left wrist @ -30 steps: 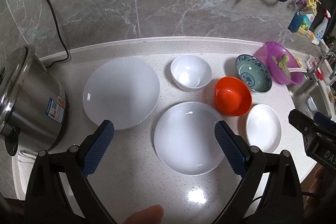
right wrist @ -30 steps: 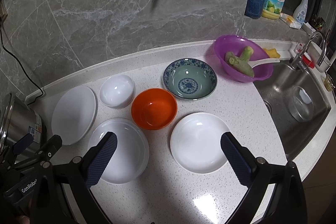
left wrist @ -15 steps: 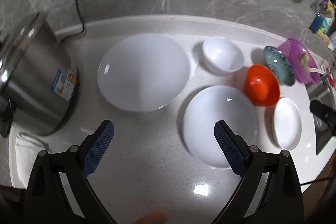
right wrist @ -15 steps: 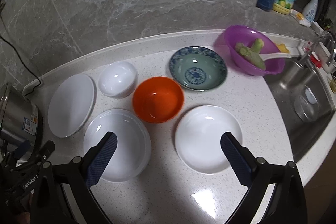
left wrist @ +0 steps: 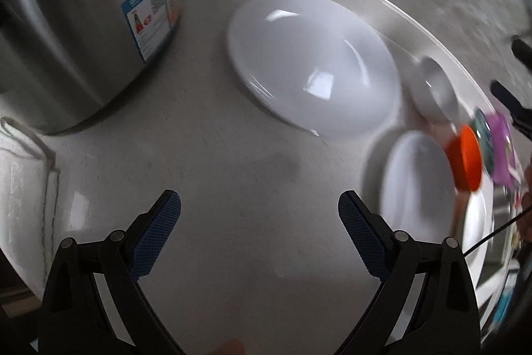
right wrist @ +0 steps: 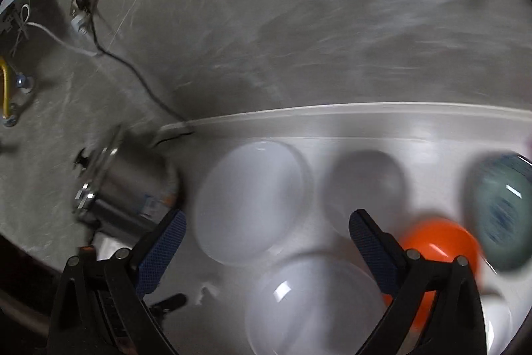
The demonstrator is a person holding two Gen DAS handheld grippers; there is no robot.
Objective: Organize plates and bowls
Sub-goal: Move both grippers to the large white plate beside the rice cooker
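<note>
ITEM: plates & bowls, loose on bench [left wrist: 212, 155], none stacked yet.

1. Left claw [left wrist: 259, 235]: spread wide, jaws closing slightly, nothing btwn them; bare bench below.
2. Right claw [right wrist: 266, 252]: spread wide, nothing gripped; blurred dishes beyond.
3. Deep white plate [right wrist: 312, 305], nearest front edge. Glazed, stiff, prob. fairly heavy, slick, will chip or break if dropped. Take at rim, one pad under the lip, one on top.
4. Large white plate [left wrist: 312, 62], farther back, near steel cooker [left wrist: 83, 22] but apart. Low & wide; same rim hold, est. needs tilt or slide to get a pad under.
5. Small white bowl [left wrist: 435, 88], orange bowl [right wrist: 439, 242], blue-green patterned bowl [right wrist: 502, 212], small white plate [left wrist: 475, 222]: to the right, close together. Bowls: pinch the wall over the rim. Orange one poss. plastic, lighter; can't confirm.

CHANGE vs 1 s ago: left view then centred on deep plate, whole row visible; now dropped low, swung toward cooker & large plate, other dishes pushed to right edge. Right view then over small plate w/ sink in sight; now turned left, wall socket & cooker in sight. Both views now blurred. No dish moved.
</note>
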